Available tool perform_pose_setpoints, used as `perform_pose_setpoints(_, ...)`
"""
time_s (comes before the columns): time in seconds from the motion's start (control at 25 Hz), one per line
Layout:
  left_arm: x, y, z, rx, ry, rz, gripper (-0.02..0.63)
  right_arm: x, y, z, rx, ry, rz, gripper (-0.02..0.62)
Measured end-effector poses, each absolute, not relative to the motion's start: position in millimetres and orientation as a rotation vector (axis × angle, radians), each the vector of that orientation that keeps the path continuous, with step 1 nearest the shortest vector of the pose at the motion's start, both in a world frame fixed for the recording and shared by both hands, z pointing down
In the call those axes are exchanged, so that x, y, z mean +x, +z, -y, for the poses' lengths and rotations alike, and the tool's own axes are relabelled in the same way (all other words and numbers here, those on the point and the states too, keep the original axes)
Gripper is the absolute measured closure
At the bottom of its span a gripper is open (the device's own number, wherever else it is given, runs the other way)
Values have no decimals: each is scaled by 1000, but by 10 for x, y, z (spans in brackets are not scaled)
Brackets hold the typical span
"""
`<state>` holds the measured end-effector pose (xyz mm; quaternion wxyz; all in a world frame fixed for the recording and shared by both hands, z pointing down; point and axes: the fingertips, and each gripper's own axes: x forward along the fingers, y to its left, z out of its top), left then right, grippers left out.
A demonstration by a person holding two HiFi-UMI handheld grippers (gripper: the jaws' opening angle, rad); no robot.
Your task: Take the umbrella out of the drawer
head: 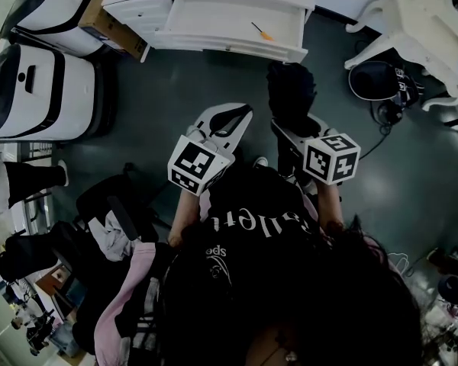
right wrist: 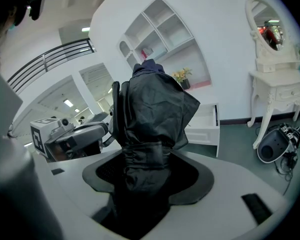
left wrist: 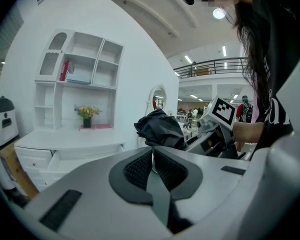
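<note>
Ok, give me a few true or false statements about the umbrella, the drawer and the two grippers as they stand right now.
1. The right gripper is shut on the black umbrella. True.
2. The left gripper grips the umbrella too. False: its jaws are together with nothing between them.
3. The drawer is pushed shut. False: it stands pulled open.
4. The umbrella lies in the drawer. False: it is out of the drawer, held up over the floor.
5. A thin orange-tipped thing lies in the drawer. True.
</note>
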<state>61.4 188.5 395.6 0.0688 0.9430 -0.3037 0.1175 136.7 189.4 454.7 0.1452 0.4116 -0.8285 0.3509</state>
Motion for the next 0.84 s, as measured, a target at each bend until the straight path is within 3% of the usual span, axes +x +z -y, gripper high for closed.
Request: perform_pose_setpoints(0.84, 804, 3880, -2446, 2873, 338, 925, 583, 1555, 4429, -2432, 1234, 994, 2454, 314)
